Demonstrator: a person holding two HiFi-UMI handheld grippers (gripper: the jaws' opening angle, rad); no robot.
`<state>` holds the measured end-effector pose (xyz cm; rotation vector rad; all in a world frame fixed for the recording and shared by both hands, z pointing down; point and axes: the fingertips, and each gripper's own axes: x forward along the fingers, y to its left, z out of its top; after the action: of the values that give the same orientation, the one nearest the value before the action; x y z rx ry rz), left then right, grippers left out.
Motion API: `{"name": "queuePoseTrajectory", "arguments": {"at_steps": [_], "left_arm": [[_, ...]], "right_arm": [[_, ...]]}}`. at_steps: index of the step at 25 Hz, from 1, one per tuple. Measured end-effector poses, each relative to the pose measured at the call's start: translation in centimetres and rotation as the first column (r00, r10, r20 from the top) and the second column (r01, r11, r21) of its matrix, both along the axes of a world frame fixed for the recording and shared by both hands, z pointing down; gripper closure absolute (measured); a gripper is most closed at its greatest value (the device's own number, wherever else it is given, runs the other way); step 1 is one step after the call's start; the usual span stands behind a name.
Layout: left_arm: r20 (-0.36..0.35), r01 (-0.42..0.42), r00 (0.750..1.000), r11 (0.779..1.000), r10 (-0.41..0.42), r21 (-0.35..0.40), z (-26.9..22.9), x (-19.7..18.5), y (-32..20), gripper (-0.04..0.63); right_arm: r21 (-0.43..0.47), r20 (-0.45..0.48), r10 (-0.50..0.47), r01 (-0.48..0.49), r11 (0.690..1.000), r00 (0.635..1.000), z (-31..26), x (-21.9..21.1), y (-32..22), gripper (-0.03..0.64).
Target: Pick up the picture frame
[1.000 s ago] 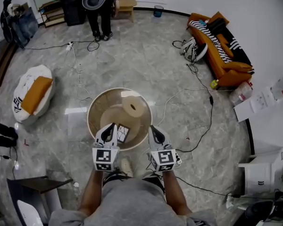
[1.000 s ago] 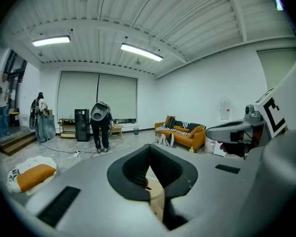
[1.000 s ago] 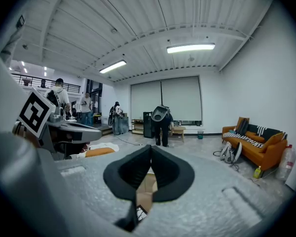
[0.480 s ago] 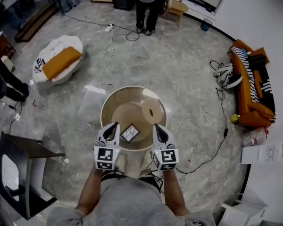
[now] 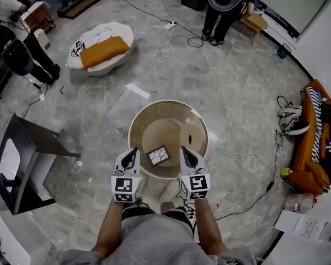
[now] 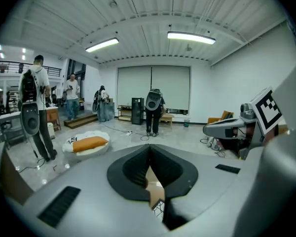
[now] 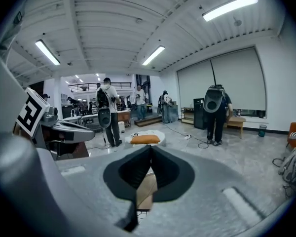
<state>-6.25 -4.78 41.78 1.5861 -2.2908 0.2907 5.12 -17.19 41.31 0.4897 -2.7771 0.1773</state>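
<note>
The picture frame (image 5: 158, 155), a small dark frame with a pale cracked-looking pattern, lies flat near the front edge of a round beige table (image 5: 139, 127). My left gripper (image 5: 131, 152) is just left of it and my right gripper (image 5: 185, 150) just right of it, both at the table's front rim. In the left gripper view the left gripper (image 6: 149, 148) has its jaws together with nothing between them. The right gripper (image 7: 151, 148) is shut and empty too. A corner of the frame (image 6: 158, 209) shows below the left jaws.
A beige roll (image 5: 194, 141) stands on the table behind the frame. A person (image 5: 223, 4) stands far across the room. A white beanbag with an orange cushion (image 5: 102, 51), an orange sofa (image 5: 320, 148), floor cables (image 5: 248, 159) and a dark side table (image 5: 30, 148) surround the table.
The head view has swung, so the room has turned around the table. Both grippers have sunk toward the table's front rim and now flank the frame. Their jaws stay shut.
</note>
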Motion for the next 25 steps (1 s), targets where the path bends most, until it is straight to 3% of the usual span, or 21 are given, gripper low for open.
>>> {"name": "queuePoseTrajectory", "arguments": {"at_steps": [6,10,25], "left_arm": [[-0.046,0.063,0.997,0.996,-0.066,-0.056,7.0,-0.8,0.2,0.577],[-0.09,0.05,0.994,0.992,-0.061,-0.118,12.9,-1.0,-0.3,0.578],[-0.243,0.017,0.967,0.972,-0.075,-0.234,33.6,-0.7,-1.8,0.577]], "right_arm": [[-0.066,-0.078,-0.074,0.069,0.995,0.994,7.8,-1.4,-0.5,0.617],[-0.111,-0.136,-0.096,0.081,0.991,0.986,13.9,-2.1,-1.0,0.617],[-0.206,-0.291,-0.166,0.108,0.973,0.942,34.9,-3.5,-1.8,0.617]]}}
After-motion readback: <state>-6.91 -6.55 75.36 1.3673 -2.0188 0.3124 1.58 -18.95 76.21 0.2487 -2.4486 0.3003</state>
